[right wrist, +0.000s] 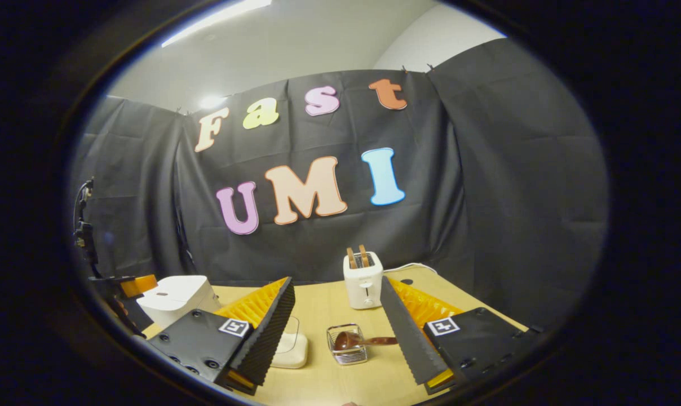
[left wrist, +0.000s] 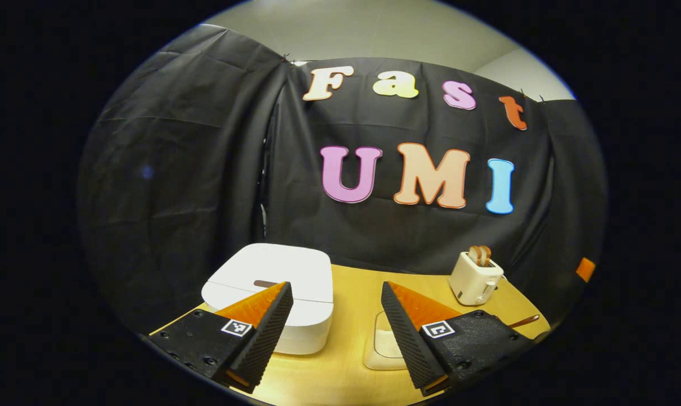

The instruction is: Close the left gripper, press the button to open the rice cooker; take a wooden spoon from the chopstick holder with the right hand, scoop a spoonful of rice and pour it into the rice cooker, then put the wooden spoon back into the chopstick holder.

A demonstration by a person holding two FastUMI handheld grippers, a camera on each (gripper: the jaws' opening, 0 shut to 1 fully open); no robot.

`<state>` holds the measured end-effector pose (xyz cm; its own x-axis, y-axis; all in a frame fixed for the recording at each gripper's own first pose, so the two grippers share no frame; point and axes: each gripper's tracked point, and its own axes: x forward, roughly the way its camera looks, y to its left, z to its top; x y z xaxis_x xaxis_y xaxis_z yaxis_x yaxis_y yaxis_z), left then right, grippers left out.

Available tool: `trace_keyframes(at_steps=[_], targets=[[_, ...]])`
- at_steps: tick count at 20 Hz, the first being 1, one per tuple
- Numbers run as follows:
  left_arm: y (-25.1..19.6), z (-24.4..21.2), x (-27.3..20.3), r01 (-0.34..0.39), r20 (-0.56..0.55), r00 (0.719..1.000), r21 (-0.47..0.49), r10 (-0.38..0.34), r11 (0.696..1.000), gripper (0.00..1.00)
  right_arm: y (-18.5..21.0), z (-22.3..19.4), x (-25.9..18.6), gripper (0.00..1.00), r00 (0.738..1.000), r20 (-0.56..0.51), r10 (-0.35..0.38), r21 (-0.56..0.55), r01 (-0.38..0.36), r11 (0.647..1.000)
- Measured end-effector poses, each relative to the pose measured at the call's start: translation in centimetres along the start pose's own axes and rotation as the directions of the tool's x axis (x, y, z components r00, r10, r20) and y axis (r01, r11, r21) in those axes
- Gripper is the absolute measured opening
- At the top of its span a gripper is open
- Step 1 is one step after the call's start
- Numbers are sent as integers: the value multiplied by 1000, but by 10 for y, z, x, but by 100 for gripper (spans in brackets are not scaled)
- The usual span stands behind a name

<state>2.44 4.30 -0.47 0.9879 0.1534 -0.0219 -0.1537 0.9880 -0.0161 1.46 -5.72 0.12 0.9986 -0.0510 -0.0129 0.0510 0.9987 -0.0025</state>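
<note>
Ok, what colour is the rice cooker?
White; the rice cooker shows best in the left gripper view, lid shut.

Dim, sharp views (ceiling glare), fisheye-warped edges

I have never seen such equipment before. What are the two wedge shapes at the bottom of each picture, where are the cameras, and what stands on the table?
The wedges are the jaws of two hand-held grippers; a person carries one in each hand. Each picture comes from a camera riding on one gripper and looking forward along its jaws.

In the left gripper view, the left gripper is open and empty, near the closed white rice cooker.

In the right gripper view, the right gripper is also open and empty. Beyond it, on the wooden table, stand a white toaster with two slices, a wire holder with a wooden spoon lying across it, and a pale container.
</note>
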Motion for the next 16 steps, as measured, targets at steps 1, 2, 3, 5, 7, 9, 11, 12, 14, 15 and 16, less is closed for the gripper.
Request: trace_keyframes(at_steps=[1, 2, 3, 5, 7, 9, 11, 12, 14, 15, 16], targets=[[8, -2, 3, -13, -5, 1000, -9, 13, 1000, 92, -1, -1, 0, 99, 1000, -2, -3, -2, 3, 1000], [17, -2, 7, -23, -10, 1000, -17, 23, 1000, 92, -1, -2, 0, 99, 1000, -5, -7, -4, 7, 1000], [26, -4, 10, -37, -15, 999, -18, 37, 999, 91, -1, -2, 0, 99, 1000, -7, -11, -6, 11, 1000], [44, -6, 18, -62, -26, 998, -12, 62, 998, 83, -1, -1, 0, 99, 1000, -5, -18, -10, 18, 1000], [62, -8, 23, -79, -39, 996, -10, 79, 997, 54, 1, -1, -1, 99, 1000, 0, -24, -16, 24, 1000], [76, -10, 26, -91, -48, 995, -5, 91, 996, 50, 2, -2, 0, 99, 1000, 0, -28, -21, 28, 999], [87, -9, 30, -96, -46, 994, 3, 96, 995, 28, 4, -2, 0, 99, 999, 2, -35, -23, 35, 999], [92, -8, 33, -98, -41, 994, 7, 98, 995, 25, 5, -2, 0, 99, 999, 3, -37, -23, 37, 999], [100, -6, 43, -92, -36, 995, 8, 92, 996, 0, 5, -3, 0, 99, 999, 3, -43, -29, 44, 999], [101, -5, 44, -81, -38, 996, 2, 81, 997, 0, 5, -2, -1, 99, 999, 5, -49, -34, 49, 998], [102, -3, 46, -72, -34, 997, 0, 72, 997, 0, 4, -1, 0, 99, 998, 8, -54, -39, 54, 998]])
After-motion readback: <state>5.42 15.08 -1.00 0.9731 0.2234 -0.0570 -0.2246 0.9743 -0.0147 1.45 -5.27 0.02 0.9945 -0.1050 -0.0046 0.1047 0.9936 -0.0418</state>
